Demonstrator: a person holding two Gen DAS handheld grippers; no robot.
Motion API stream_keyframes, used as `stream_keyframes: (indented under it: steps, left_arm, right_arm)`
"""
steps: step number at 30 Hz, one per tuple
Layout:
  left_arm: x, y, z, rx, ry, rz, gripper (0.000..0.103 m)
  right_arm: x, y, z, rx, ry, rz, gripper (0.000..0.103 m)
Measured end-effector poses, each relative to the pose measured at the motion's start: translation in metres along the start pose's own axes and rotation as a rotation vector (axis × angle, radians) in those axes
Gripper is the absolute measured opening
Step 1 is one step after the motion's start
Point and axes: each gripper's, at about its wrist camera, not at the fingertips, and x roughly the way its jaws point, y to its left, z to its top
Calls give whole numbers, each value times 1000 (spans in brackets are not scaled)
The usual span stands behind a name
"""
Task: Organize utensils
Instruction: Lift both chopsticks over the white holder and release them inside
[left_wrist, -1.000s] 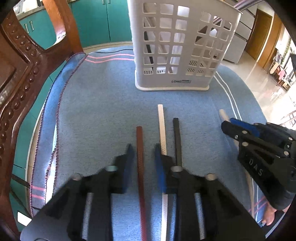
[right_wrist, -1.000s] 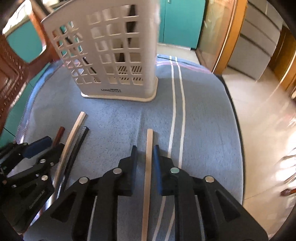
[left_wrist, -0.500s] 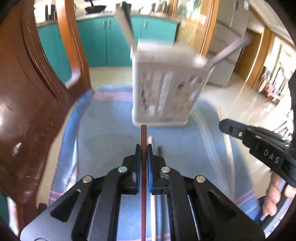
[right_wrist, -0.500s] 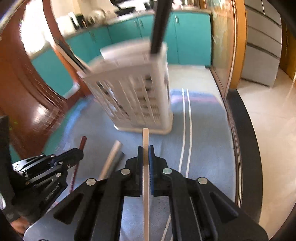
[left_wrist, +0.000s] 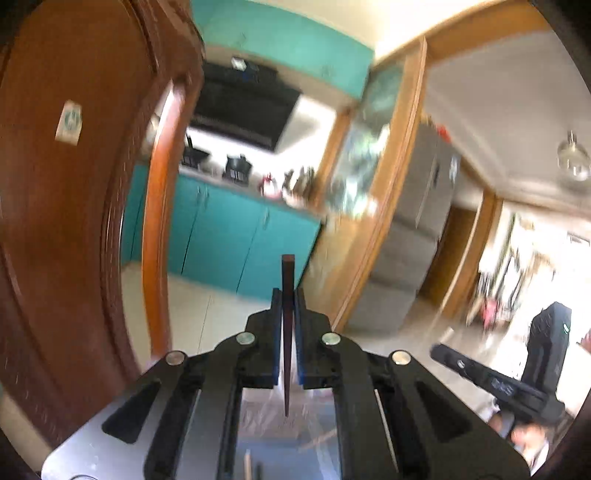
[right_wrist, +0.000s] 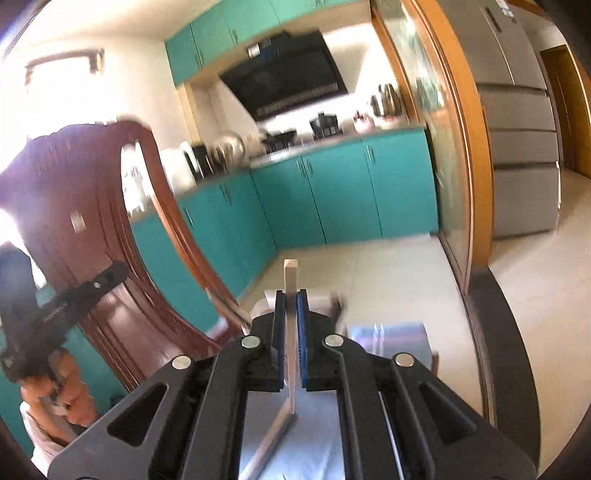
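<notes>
A dark chopstick (left_wrist: 287, 295) is being clamped in the left gripper (left_wrist: 288, 306), a pale chopstick (right_wrist: 290, 295) in the right gripper (right_wrist: 291, 310). Each stick's long axis is running forward along its fingers; the basket is likely lying below and ahead, unseen.

two tongs (left_wrist: 287, 295) (right_wrist: 291, 295), each gripping one chopstick (left_wrist: 287, 273) (right_wrist: 290, 275); perhaps others below, blurred.

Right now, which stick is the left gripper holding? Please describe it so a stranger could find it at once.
Start at the teal kitchen cabinets seen ahead in the left wrist view. In front of them the left gripper is shut on a dark reddish-brown chopstick, whose blunt end points up. The right gripper holds a pale cream chopstick instead.
</notes>
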Motion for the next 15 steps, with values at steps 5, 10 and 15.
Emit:
stream_keyframes:
  steps: [5, 10, 15]
  left_arm:
    - [43, 4, -3, -4, -56, 105, 7]
    - [92, 12, -32, 41, 62, 164, 7]
    - [109, 13, -56, 68, 140, 175, 7]
  right_arm:
    - [-11, 4, 35, -4, -167, -1, 6]
    - [-8, 7, 42, -20, -306, -111, 7]
    - [40, -11, 24, -62, -300, -178, 7]
